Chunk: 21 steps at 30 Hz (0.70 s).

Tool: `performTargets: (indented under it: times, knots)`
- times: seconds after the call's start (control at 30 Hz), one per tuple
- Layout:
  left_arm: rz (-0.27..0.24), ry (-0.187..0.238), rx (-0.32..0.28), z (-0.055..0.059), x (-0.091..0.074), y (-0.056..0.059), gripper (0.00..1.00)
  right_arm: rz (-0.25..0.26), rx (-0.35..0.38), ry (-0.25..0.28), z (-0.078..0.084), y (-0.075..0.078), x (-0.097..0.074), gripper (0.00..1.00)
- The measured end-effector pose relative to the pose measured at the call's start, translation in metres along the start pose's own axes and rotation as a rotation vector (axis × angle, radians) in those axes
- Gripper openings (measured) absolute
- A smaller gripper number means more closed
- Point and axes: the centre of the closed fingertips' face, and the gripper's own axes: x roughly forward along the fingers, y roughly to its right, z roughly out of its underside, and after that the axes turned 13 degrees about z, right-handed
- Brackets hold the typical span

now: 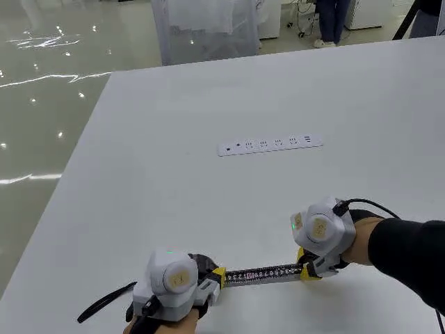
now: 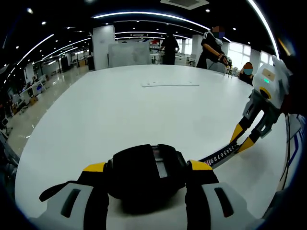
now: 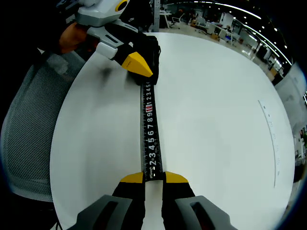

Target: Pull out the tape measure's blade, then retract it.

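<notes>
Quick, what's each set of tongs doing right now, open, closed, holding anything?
Left tongs: closed on the tape measure's case.
Right tongs: closed on the end of the blade.

Left tongs (image 2: 147, 166): light grey moulded shells with slotted cut-outs, black finger arms, yellow wedge fingertips (image 2: 94, 166). In the head view the same unit (image 1: 217, 275) has a rounded white-grey body with a small green light on top. A thin black strap (image 1: 104, 303) curves off its side; could be a cable, can't tell. Right tongs (image 3: 153, 178): same build, with grey shells, black arms and yellow fingertips (image 3: 176, 178). Its white-grey body has a green light, seen in the head view and the left gripper view. A black cable (image 1: 365, 204) loops out of its top. Black long sleeve (image 1: 410, 254) on the right arm, plain, no markings readable.
</notes>
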Motion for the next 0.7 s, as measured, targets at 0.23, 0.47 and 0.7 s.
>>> performTargets:
  times: [0.23,0.47,0.7]
  knots:
    - [0.012,-0.001,-0.016,-0.0012,0.0002,-0.0002,0.60,0.002,0.006,0.002,-0.0022,-0.0001,0.0013,0.07]
    - [0.017,-0.021,-0.021,0.0000,0.0010,0.0001,0.59,0.001,0.007,0.003,-0.0039,-0.0004,0.0026,0.07]
    - [0.019,-0.026,-0.019,0.0003,0.0011,0.0000,0.59,0.000,0.017,0.005,-0.0062,0.0000,0.0045,0.07]
